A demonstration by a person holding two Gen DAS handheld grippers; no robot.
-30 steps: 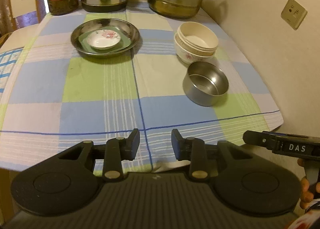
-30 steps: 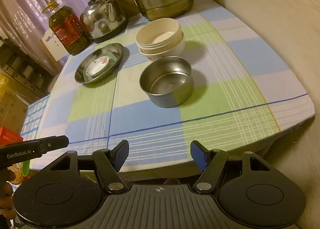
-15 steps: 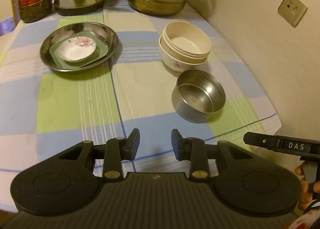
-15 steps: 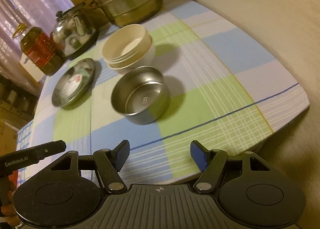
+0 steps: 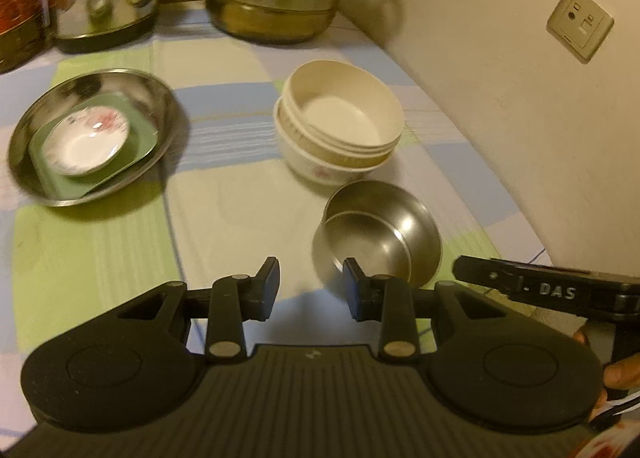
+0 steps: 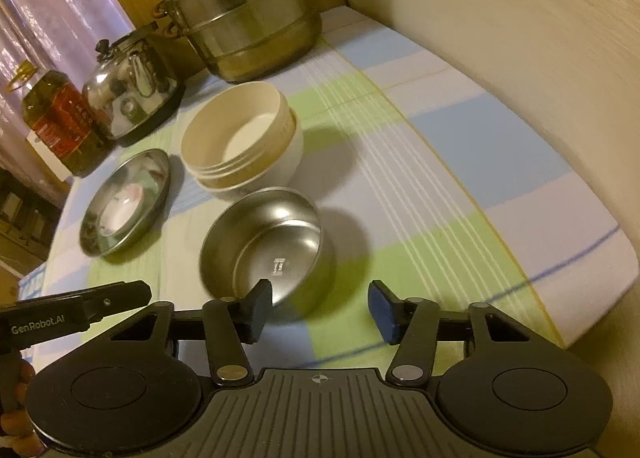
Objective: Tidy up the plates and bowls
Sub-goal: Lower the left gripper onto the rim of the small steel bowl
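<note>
On the checked cloth, an upright shiny steel bowl.

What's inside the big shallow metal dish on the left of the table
Inside the shallow metal dish lies a green square plate, and on it a small white floral saucer. The saucer and plate cover most of the dish's bottom, so anything beneath is hidden.

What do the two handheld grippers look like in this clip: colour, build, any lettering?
Both are matte black plastic: ribbed centre body, two round discs, metal pivot pins, flat pads. The left gripper is labelled GenRobot.AI on its handle; the right gripper reads DAS and has bluish pads. No cables or sleeves visible.
</note>
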